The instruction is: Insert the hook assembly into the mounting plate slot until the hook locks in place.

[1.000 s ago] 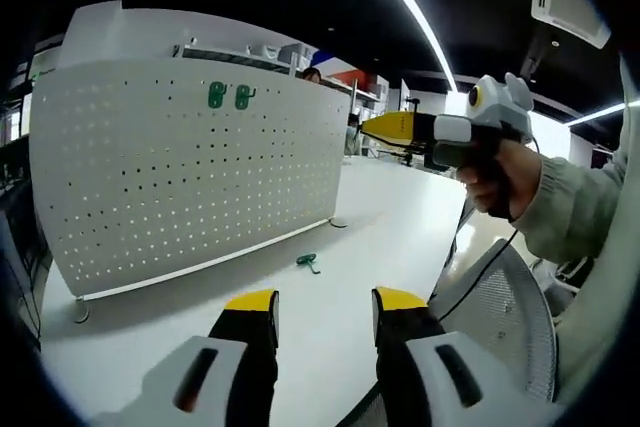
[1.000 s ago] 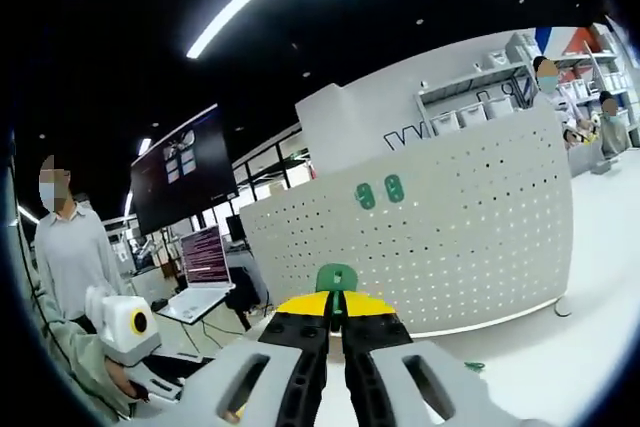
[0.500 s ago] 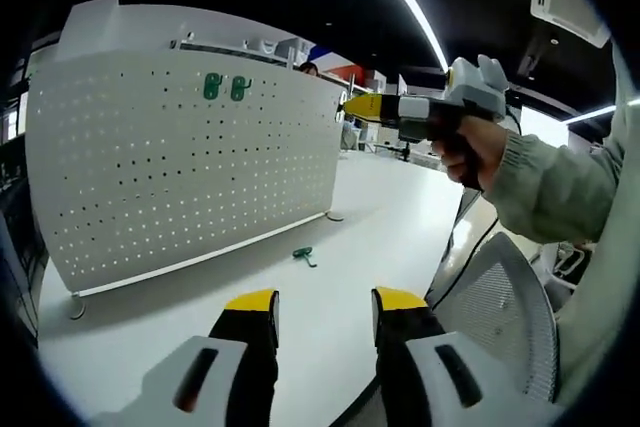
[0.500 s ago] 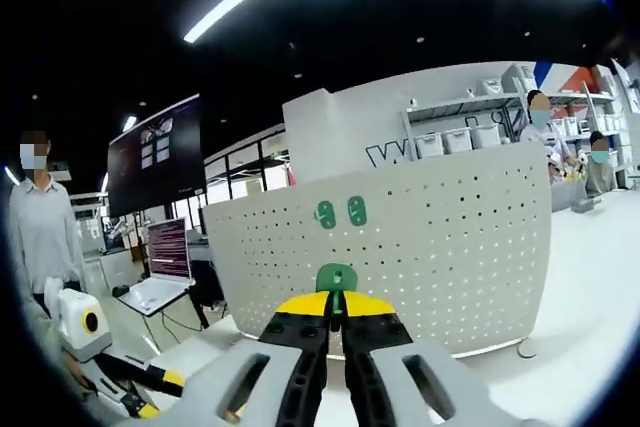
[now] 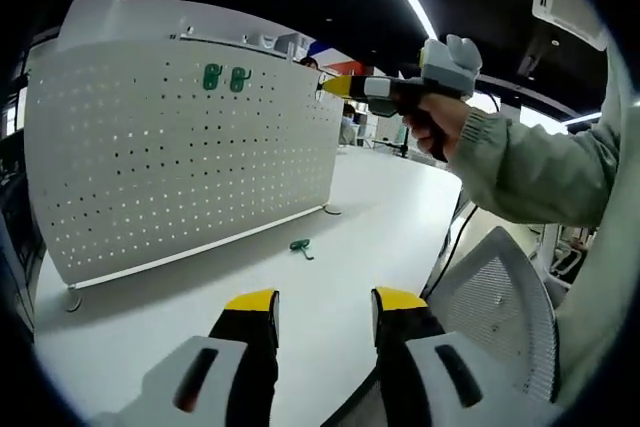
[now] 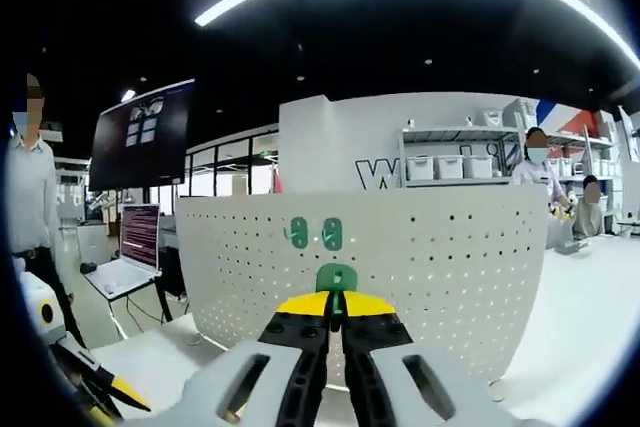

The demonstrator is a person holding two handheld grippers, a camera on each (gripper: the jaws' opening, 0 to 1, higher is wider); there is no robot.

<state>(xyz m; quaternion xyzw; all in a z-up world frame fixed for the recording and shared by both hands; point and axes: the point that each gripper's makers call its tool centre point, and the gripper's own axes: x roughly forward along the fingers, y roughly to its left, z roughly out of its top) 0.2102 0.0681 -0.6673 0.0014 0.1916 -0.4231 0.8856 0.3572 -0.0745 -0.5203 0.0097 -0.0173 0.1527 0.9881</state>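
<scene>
A white perforated mounting plate (image 5: 170, 157) stands upright on the white table, with two green hooks (image 5: 224, 77) hung near its top edge. Another green hook (image 5: 300, 246) lies loose on the table in front of the plate. My left gripper (image 5: 324, 313) is open and empty above the table's near edge. In the right gripper view, my right gripper (image 6: 337, 309) is shut on a green hook (image 6: 337, 279), facing the plate (image 6: 400, 277) just below the two hung hooks (image 6: 314, 233). In the left gripper view the right gripper (image 5: 335, 84) is held in the air near the plate's top right corner.
The plate rests on small feet (image 5: 70, 299) on the white table (image 5: 380, 217). A mesh chair back (image 5: 490, 307) sits at the right near the person's sleeve (image 5: 540, 167). In the background are a laptop (image 6: 135, 247), shelves (image 6: 450, 167) and standing people (image 6: 30, 197).
My right gripper, with its hook, has risen and swung left toward the plate's top and now faces the plate more squarely. The left gripper has hardly moved.
</scene>
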